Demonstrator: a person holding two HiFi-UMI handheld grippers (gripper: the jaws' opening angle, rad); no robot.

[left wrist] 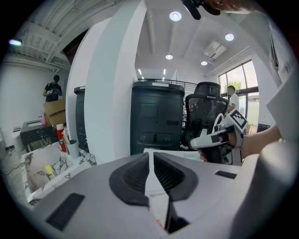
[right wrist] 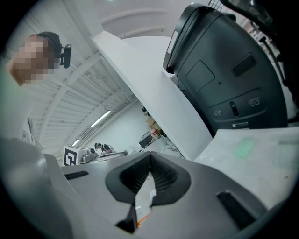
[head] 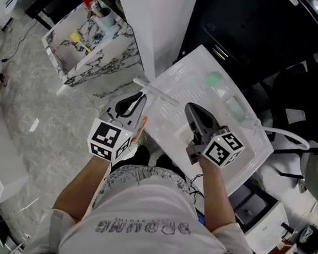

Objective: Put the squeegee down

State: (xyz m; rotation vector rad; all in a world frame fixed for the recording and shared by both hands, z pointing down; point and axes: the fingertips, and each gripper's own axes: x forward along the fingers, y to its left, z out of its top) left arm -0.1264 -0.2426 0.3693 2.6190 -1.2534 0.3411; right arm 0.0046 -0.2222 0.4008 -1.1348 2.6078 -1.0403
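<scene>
Left claw [left wrist: 150,158] and right claw [right wrist: 150,159] both sat shut on nothing (no squeegee in either), so a stray swing could knock the thin bar [head: 159,91] off the table [head: 181,70].

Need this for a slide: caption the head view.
Seen from above, a person holds the left claw and right claw, both shut and empty, at a white table.

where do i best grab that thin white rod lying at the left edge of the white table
Grip the white rod near mid-length, coming from above with the jaws across its thin width. It lies flat and long on the white table, so a middle hold should keep it balanced. The left gripper is nearest, but shut.
</scene>
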